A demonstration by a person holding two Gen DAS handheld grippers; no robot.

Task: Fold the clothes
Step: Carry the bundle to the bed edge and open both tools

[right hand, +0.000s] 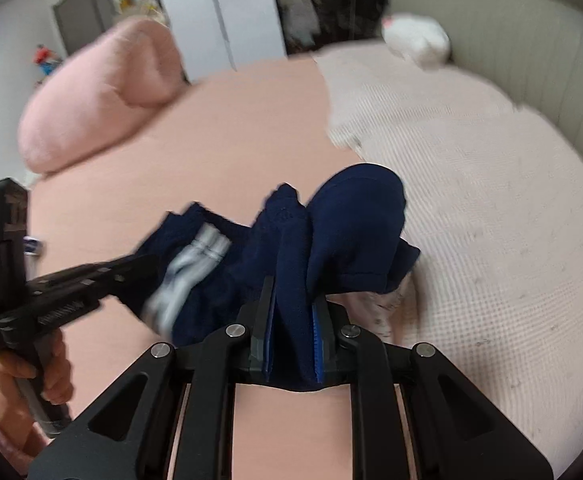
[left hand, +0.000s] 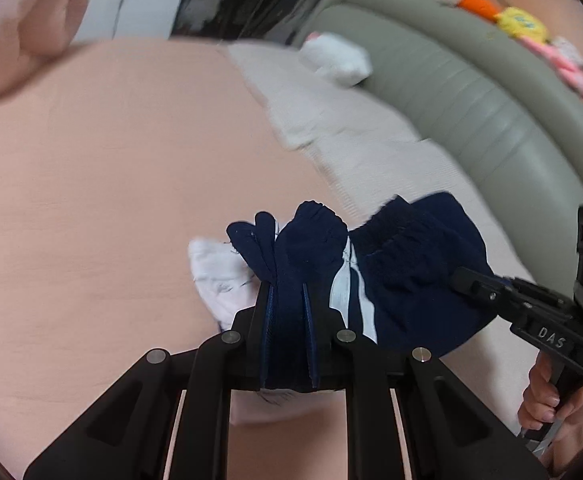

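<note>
A navy garment [left hand: 407, 264] with white side stripes, likely shorts or small trousers, is held bunched above a bed [left hand: 91, 184] covered in a pink sheet. The left hand-held gripper [left hand: 287, 280] is clamped on a gathered edge of the garment, cloth pinched between its two fingers and poking out past the tips. The right hand-held gripper [right hand: 295, 292] is likewise closed on another gathered part of the same garment, with a loose navy flap draped over its right finger. A bit of white fabric [left hand: 219, 276] is seen just behind the left grip; whether it is lining or a separate item cannot be told. Both views are motion-blurred. The garment is hanging between the two grips, crumpled, with no clean fold visible, so the step in hand is judged to be lifting and spreading the piece before the first fold. Next, the grips probably need to be drawn apart to tension the cloth, then lowered so the garment is laid flat on the sheet. A pale textured blanket [right hand: 471, 200], a pink pillow [right hand: 99, 96] and a white soft toy [right hand: 415, 44] are lying further off on the bed, well clear of the work.
</note>
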